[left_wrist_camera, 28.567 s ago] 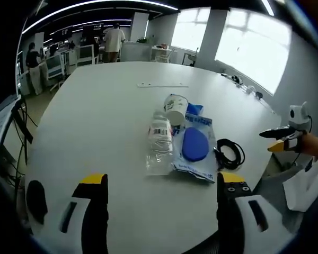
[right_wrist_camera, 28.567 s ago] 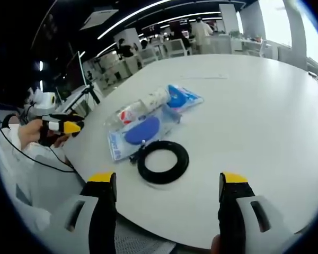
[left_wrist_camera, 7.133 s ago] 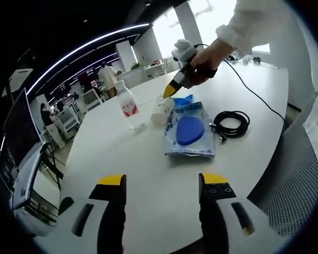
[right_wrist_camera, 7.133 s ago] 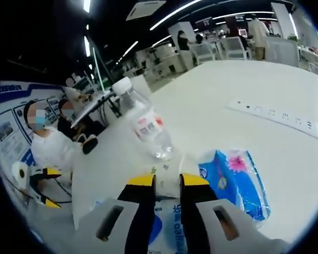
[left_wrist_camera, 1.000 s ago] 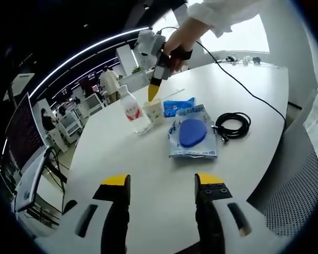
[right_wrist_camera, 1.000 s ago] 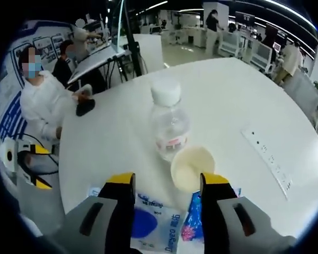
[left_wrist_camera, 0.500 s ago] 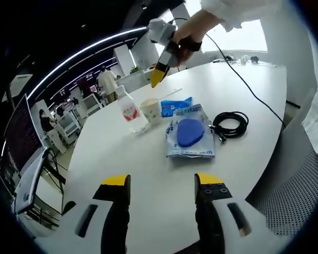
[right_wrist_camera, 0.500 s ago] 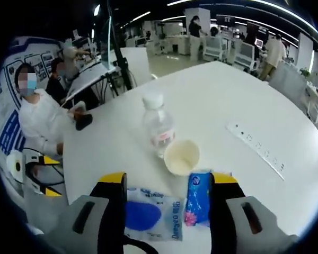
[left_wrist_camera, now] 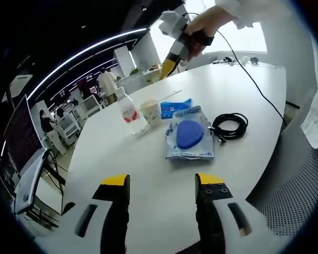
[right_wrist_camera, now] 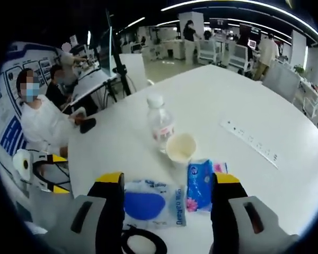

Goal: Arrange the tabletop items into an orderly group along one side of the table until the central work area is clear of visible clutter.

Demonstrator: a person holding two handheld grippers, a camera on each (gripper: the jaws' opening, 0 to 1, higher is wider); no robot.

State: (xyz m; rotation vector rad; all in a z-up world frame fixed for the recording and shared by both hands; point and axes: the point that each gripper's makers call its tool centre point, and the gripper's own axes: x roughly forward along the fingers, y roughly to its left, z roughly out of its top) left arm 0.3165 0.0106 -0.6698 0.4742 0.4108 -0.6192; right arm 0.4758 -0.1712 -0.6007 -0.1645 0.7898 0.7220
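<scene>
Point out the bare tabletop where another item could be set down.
Bare: the white table between the left tool and the blue-pad packet, and beyond the power strip. Crowded: water bottle, paper cup, tissue pack, packet and coiled cable.

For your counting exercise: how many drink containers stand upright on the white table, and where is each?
2. The water bottle stands farthest along the row; the paper cup stands next to it, just ahead of the blue tissue pack.

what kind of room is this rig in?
Most likely an open-plan office or lab. A large white table with a built-in power strip sits among rows of desks with monitors and office chairs, under long ceiling light strips, with several people standing at workstations.
</scene>
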